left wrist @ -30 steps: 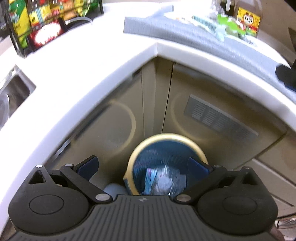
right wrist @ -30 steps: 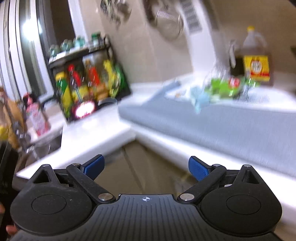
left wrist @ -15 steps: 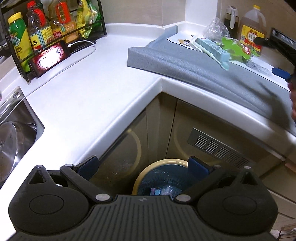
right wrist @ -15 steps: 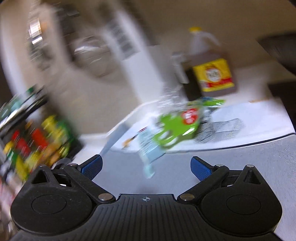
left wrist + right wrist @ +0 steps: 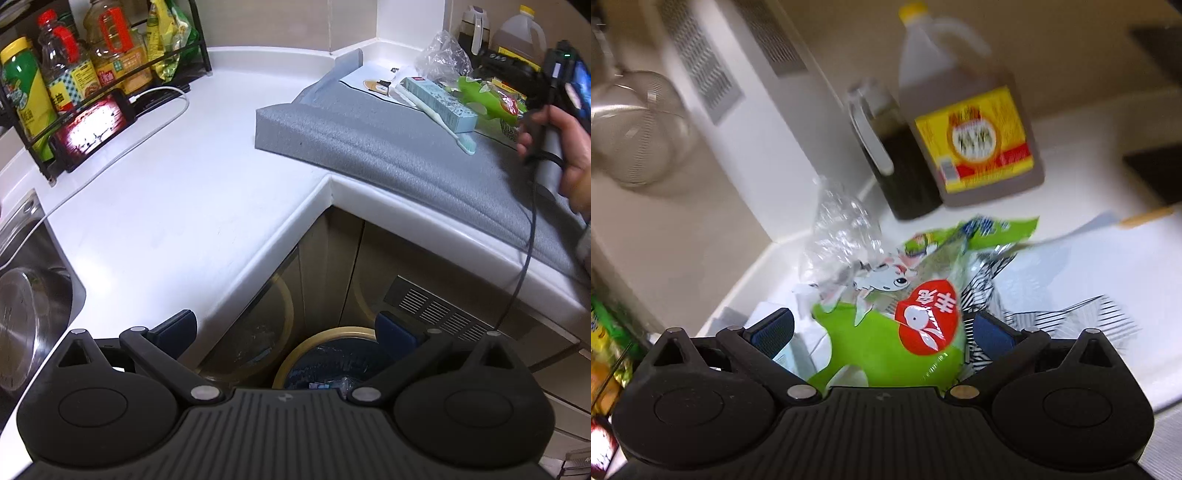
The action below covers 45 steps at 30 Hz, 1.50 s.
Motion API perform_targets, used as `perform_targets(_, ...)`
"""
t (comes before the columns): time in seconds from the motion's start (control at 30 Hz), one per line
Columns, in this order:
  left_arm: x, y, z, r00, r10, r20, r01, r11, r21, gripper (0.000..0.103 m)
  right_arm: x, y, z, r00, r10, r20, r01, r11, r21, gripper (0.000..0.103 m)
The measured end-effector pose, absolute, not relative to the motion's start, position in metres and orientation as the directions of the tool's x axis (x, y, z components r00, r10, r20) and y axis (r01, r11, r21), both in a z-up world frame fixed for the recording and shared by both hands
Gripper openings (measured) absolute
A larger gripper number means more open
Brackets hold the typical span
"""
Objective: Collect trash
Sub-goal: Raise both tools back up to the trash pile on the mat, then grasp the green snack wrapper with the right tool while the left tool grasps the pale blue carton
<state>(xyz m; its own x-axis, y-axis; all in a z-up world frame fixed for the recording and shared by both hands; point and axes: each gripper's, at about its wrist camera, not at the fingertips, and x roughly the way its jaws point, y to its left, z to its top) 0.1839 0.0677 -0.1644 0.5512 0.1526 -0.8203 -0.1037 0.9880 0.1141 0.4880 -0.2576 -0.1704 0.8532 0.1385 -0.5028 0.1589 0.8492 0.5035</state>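
White desk (image 5: 177, 206) wraps a kitchen corner, with a grey mat (image 5: 388, 147) across the upper right of the left wrist view and a lined bin (image 5: 332, 354) on the floor at bottom centre. On the mat's far end lies the trash pile; its green snack wrapper (image 5: 886, 325) fills the lower centre of the right wrist view, directly ahead of the right gripper (image 5: 882, 328) and between its spread blue fingers (image 5: 774, 328), which hold nothing. The wrapper's long axis runs away from the fingers toward the upper right, so a squeeze would likely pinch it across its width. The left gripper (image 5: 284, 332) hangs open and empty over the bin, well apart from the pile, so the right hand (image 5: 569, 144) is plainly the nearer one (a crumpled clear bag (image 5: 842, 229) sits just behind the wrapper). Half a second ago the wrapper sat further up the right frame, beyond the fingertips; now it lies between them, and the left view has lifted a little above the bin
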Motion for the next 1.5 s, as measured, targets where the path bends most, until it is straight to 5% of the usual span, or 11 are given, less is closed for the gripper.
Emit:
perform_targets(0.07,0.189,0.065,-0.164,0.554,0.151,-0.819,-0.090,0.988,0.122,0.103,0.498,-0.260,-0.179,0.845,0.134,-0.517,0.165,0.855,0.491,0.093)
perform_targets(0.13,0.197,0.061,-0.162,0.563,0.146,-0.814,-0.073,0.989,0.127,0.103,0.500,-0.262,-0.182,0.834,0.126,-0.537,0.152,0.883,0.444,0.019)
perform_targets(0.17,0.202,0.058,-0.160,0.571,0.142,-0.809,-0.064,0.990,0.128,0.103,0.498,-0.264,-0.184,0.828,0.117,-0.548,0.160,0.887,0.432,0.017)
perform_targets(0.43,0.293,0.005,-0.118,0.697,0.005,-0.717,0.033,0.999,0.039,0.103,0.424,-0.296,-0.191,0.883,0.098,-0.459,0.148,0.871,0.469,0.014)
perform_targets(0.53,0.347,-0.027,-0.110,0.718,-0.044,-0.695,0.071,0.997,0.011,0.103,0.416,-0.315,-0.205,0.884,0.132,-0.448,0.177,0.794,0.582,0.015)
perform_targets(0.97,0.506,-0.102,-0.162,0.586,-0.062,-0.808,0.057,0.998,-0.035,0.102,0.419,-0.320,-0.212,0.874,0.147,-0.463,0.193,0.770,0.609,0.015)
perform_targets(1.17,0.514,-0.109,-0.171,0.570,-0.072,-0.818,0.072,0.997,-0.038,0.079,0.420,-0.320,-0.211,0.871,0.161,-0.464,0.182,0.772,0.609,0.015)
perform_targets(1.5,0.514,-0.128,-0.174,0.554,-0.147,-0.820,0.151,0.986,-0.075,0.064,0.420,-0.322,-0.211,0.871,0.164,-0.464,0.182,0.770,0.612,0.015)
